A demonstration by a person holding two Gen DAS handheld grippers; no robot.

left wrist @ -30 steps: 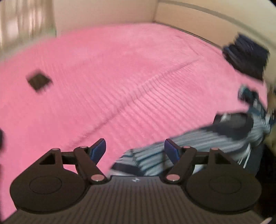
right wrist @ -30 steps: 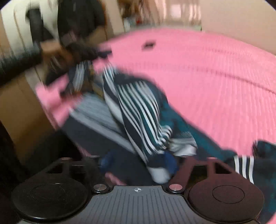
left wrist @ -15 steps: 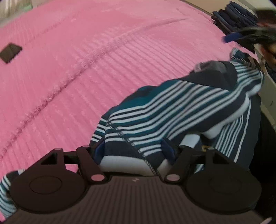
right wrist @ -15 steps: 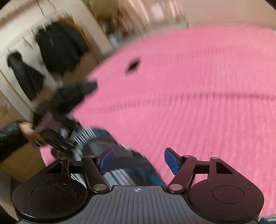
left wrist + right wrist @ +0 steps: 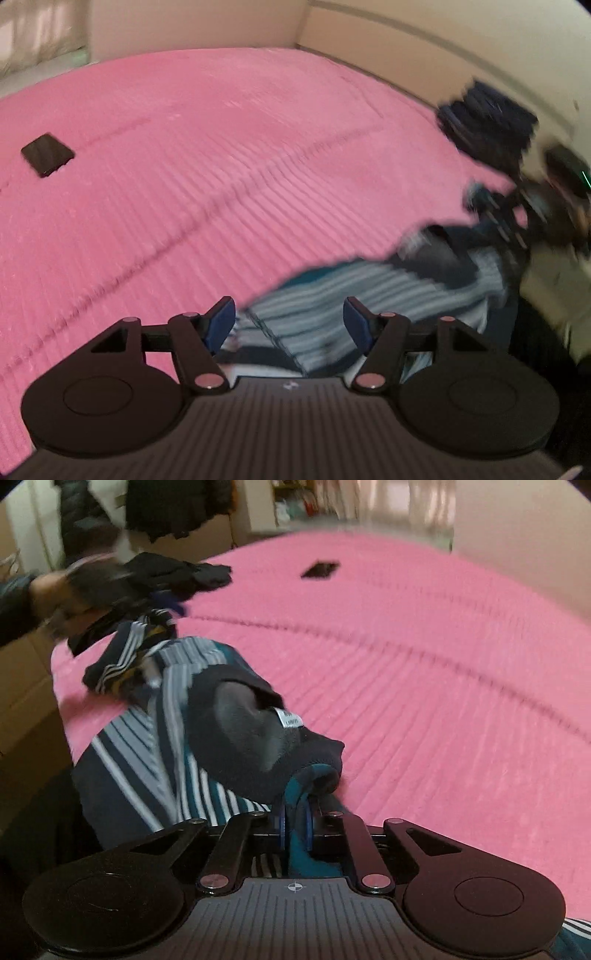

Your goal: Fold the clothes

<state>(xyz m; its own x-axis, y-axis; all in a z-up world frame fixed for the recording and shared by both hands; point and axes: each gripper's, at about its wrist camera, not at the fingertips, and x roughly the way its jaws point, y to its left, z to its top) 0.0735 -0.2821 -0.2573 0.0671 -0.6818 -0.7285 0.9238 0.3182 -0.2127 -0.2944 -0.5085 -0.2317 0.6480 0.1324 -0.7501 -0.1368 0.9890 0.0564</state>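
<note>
My right tongs [image 5: 294, 827] pinch the navy-teal striped knit sweater [image 5: 207, 746] at the pink ribbed bed's [image 5: 424, 672] near edge; my left tongs [image 5: 289, 320] stand wide over it.

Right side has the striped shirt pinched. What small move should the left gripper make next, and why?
Probably close the left gripper on the hem lying between its open fingers. The right gripper is shut on the striped shirt, which still lies bunched at the edge of the pink bed; a second grip would let you spread it.
</note>
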